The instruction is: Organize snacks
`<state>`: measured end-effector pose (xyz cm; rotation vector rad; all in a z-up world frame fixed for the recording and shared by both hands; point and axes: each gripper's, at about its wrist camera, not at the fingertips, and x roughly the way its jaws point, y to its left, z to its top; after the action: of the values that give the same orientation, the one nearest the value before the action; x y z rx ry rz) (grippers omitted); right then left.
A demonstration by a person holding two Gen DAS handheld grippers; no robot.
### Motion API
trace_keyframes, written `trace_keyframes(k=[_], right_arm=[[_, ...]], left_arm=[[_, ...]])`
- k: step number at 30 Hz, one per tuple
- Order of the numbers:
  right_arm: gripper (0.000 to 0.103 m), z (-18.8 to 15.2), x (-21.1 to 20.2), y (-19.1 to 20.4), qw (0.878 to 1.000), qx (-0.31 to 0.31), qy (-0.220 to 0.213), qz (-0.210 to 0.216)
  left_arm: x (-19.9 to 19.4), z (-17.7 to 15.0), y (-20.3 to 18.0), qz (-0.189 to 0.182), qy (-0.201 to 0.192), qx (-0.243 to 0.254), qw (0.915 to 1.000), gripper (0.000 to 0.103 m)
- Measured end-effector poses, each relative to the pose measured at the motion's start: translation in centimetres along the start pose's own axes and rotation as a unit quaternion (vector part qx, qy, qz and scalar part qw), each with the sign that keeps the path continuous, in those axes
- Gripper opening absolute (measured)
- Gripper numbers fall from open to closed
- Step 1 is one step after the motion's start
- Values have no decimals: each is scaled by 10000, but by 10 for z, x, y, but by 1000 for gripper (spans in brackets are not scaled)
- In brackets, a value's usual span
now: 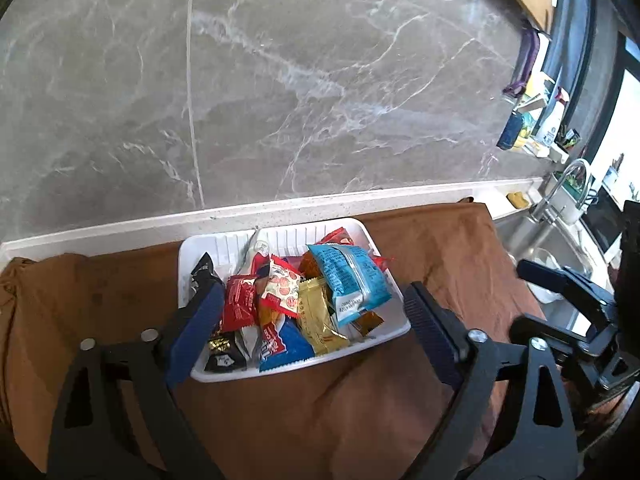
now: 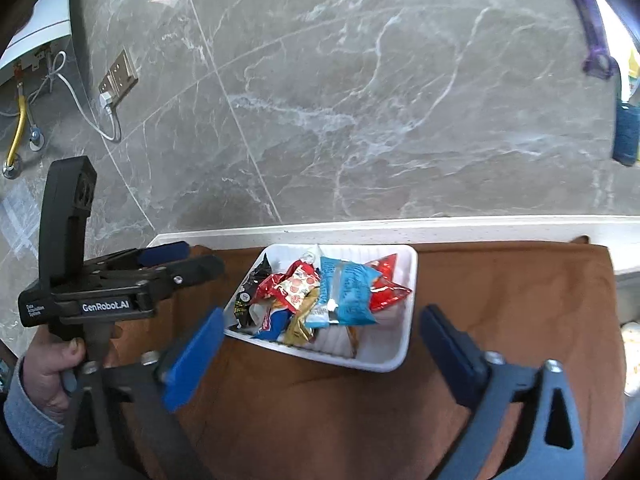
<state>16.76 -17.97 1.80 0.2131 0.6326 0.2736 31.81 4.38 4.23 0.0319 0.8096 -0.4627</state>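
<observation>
Both claws (image 1: pixel 312 328) (image 2: pixel 320 344) released (nothing between) above brown cloth (image 1: pixel 440 248), marble wall (image 1: pixel 320 80) behind.

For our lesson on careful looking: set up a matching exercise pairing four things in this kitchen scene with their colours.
Things:
1. tray
2. cloth under the tray
3. largest snack packet
4. wall tiles

Colours:
A. light blue
B. grey with white veins
C. white
D. brown

Pairs: 1-C, 2-D, 3-A, 4-B
</observation>
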Motion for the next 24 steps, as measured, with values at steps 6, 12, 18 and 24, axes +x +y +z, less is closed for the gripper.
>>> trace_keyframes(k=[6,12,18,24], right_arm=[[103,-9,-30,-1,9997,114,-124,-193],[103,-18,-49,2,9990,40,-213,-387],[103,-28,-64,5,9987,108,-269,-424],[103,-35,-71,6,9987,215,-266,-388]], left_arm=[[-28,-8,-23,121,-99,291,9995,97],[-51,-15,-40,95,-165,526,9984,97],[-64,-24,-50,-22,-137,594,9981,97],[-76,-29,-55,-31,-171,647,9978,97]])
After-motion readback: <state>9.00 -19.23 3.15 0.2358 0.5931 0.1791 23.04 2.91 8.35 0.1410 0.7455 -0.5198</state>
